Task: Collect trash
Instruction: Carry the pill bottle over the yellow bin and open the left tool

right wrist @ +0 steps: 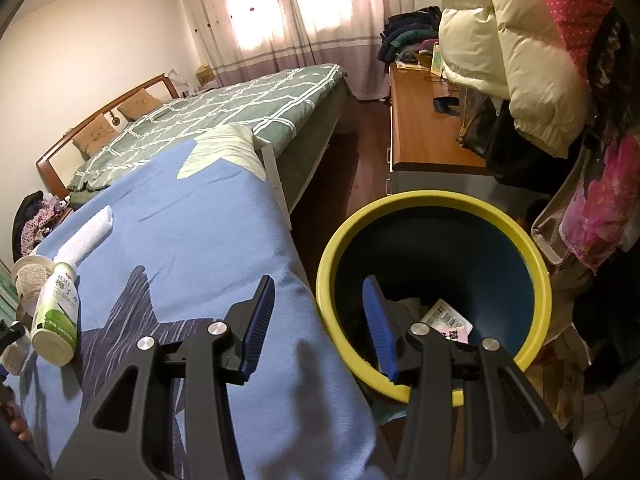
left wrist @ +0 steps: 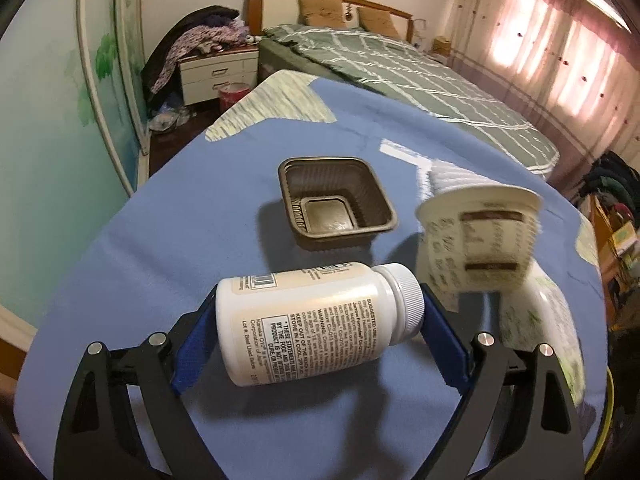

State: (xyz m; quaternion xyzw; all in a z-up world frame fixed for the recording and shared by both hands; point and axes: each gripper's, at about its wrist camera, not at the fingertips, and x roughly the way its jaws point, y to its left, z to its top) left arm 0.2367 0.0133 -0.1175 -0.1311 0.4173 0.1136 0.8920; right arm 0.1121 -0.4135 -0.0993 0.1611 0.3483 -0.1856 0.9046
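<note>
- Looking from the left of the blue blanket [left wrist: 168, 216]: the white pill bottle [left wrist: 316, 320] lies on its side at the near end, cap to the right, right between the left gripper [left wrist: 320, 328] fingers.
- That claw is spread wide with a blue pad at the bottle's base and one at the cap. Can't tell if they're actually pressing yet, so I'd call it not gripped.
- Bottle looks like hard, smooth plastic, probably light and a bit slippery, and round so it may roll. Squeezing end to end, base against cap, seems like the safe hold.
- Just behind the bottle sits a brown plastic tray [left wrist: 336, 204], thin and flimsy looking. To its right is a blurry paper cup [left wrist: 480, 232], easy to crush.
- The left hand tilts steeply down at the blanket.
- Off the blanket's right edge is the yellow-rimmed bin [right wrist: 436, 292] with some scraps in it. The right gripper [right wrist: 318, 320] hangs over that edge, half open, nothing in it, angled down.
</note>
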